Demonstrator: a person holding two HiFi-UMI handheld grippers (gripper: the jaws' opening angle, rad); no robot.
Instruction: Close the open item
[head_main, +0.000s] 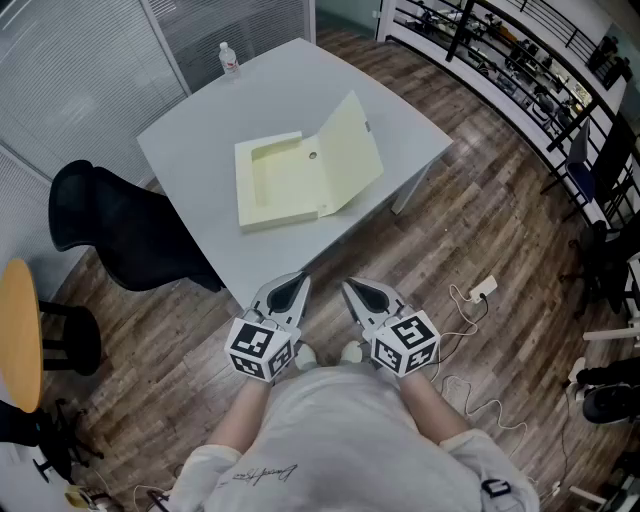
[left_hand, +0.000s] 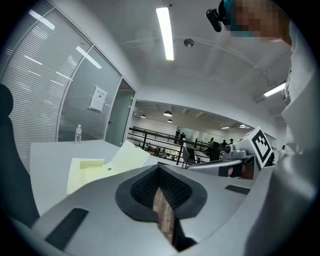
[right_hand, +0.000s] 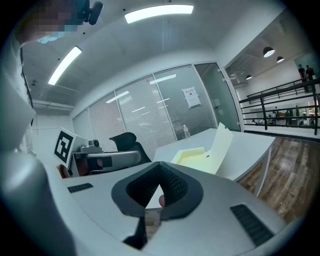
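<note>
A pale yellow box file (head_main: 290, 182) lies open on the white table (head_main: 195, 130), its lid (head_main: 350, 152) standing tilted up on the right side. It also shows in the left gripper view as the file (left_hand: 89, 170) and in the right gripper view as the file (right_hand: 194, 156). My left gripper (head_main: 301, 279) and right gripper (head_main: 347, 286) hang side by side near my chest, short of the table's near corner and apart from the file. Both are shut with nothing held, as the left gripper (left_hand: 159, 168) and right gripper (right_hand: 161, 165) show close up.
A water bottle (head_main: 229, 60) stands at the table's far corner. A black office chair (head_main: 120, 230) sits left of the table, beside an orange round table (head_main: 20, 335). A power strip with cables (head_main: 482, 290) lies on the wood floor at right. Dark racks (head_main: 520, 60) line the back right.
</note>
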